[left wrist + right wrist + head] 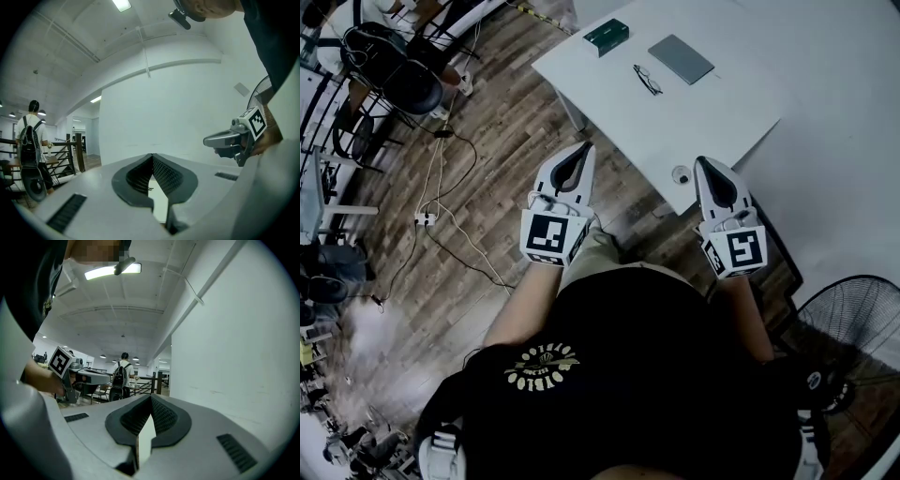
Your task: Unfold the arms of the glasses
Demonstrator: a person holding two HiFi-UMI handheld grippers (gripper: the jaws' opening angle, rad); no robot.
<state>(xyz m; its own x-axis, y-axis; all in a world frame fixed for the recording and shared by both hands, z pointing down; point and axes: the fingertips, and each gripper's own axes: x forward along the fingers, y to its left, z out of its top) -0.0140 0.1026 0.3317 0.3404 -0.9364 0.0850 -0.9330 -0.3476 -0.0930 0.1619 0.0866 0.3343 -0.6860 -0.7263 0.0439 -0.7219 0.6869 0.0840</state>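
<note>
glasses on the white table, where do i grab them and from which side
Probably the front frame near one end, coming from the near table edge, angled down: the glasses lie flat and thin on the table, and that leaves the arms free. Fold detail is too small to see.

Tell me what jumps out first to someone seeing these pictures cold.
Two white tools dominate the head view. The left hand-held gripper and the right hand-held gripper are held out in front of the person, jaws together and empty, short of the white table. On that table lie the glasses, untouched, with a green box and a flat grey case just past them.
</note>
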